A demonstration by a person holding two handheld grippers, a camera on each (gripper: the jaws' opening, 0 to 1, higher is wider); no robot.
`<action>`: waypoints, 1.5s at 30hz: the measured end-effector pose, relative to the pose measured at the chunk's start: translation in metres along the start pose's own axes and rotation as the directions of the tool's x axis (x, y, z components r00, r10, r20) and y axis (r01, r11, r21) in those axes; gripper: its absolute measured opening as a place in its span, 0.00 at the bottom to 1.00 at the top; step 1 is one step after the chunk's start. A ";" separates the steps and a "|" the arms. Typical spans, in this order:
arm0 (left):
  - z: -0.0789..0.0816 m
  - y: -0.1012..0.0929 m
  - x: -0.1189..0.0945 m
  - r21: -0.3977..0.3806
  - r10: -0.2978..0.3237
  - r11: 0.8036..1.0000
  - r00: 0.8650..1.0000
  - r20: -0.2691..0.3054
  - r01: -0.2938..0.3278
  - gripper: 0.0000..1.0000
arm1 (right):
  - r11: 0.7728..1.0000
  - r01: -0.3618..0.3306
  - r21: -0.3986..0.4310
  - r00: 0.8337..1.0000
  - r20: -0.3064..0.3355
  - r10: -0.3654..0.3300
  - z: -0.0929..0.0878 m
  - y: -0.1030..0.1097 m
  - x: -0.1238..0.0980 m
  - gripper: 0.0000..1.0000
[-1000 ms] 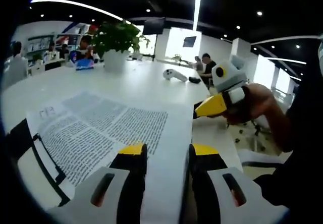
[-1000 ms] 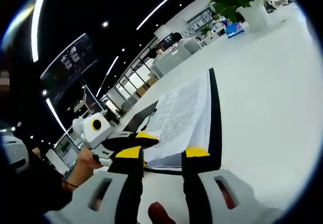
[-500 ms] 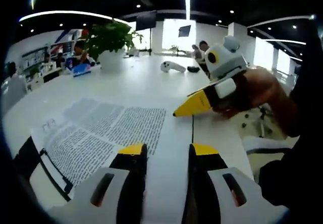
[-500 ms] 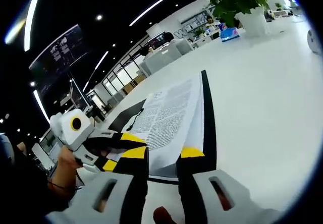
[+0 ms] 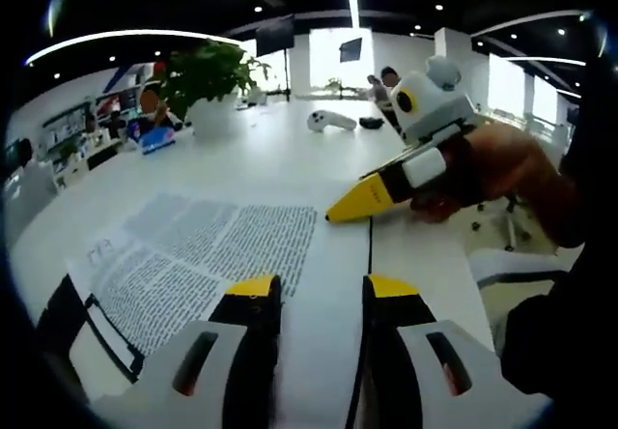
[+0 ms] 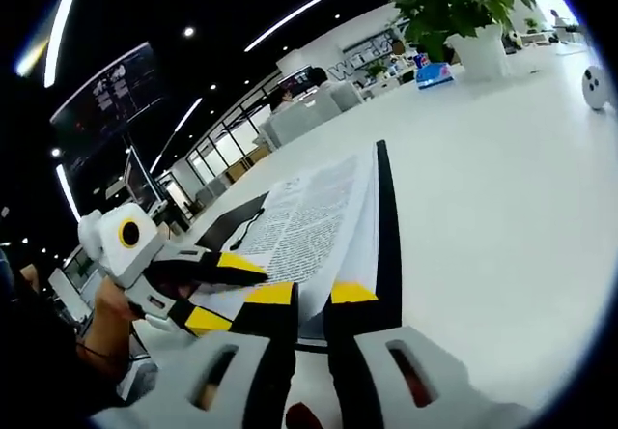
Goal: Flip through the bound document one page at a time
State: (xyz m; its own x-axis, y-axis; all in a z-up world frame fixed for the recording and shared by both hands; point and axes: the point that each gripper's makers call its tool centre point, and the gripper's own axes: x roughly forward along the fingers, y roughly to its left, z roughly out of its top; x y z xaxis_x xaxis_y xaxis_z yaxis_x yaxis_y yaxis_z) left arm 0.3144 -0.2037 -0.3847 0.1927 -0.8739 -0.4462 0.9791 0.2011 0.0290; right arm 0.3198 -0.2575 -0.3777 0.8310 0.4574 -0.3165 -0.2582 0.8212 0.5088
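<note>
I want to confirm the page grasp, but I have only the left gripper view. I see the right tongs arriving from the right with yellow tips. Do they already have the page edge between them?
Observer: In the right gripper view, the right tongs are nearly closed on the edge of the top page of the bound document; I cannot confirm firm contact.
Operator: Is the page lifted from the stack?
Observer: Yes, its near edge rises slightly above the pages beneath.
Operator: Where are my left tongs from that side?
Observer: The left tongs come in from the left, open, tips over the document's left page.
Operator: Anything beyond the document?
Observer: A potted plant stands far back on the white table.
</note>
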 end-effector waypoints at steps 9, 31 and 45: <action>0.001 -0.001 0.000 0.013 0.004 1.000 1.000 -0.015 -0.004 0.37 | 0.991 0.042 -0.124 0.998 -0.035 -0.047 -0.003 -0.003 0.002 0.06; 0.000 0.012 -0.065 -0.026 0.072 0.997 0.997 0.011 -0.071 0.36 | 0.929 0.111 -0.354 0.986 -0.076 -0.147 -0.006 -0.002 0.004 0.02; -0.014 0.038 -0.115 -0.083 0.191 0.979 0.978 0.081 -0.184 0.34 | 0.930 0.131 -0.344 0.983 -0.075 -0.166 -0.006 -0.003 0.003 0.02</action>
State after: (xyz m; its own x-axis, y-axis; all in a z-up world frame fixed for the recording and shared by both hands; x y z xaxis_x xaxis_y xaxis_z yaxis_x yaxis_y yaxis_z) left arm 0.3289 -0.0893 -0.3453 0.3806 -0.8524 -0.3585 0.9181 0.3948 0.0359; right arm 0.3204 -0.2564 -0.3845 0.8231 0.3390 -0.4556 -0.3008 0.9407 0.1566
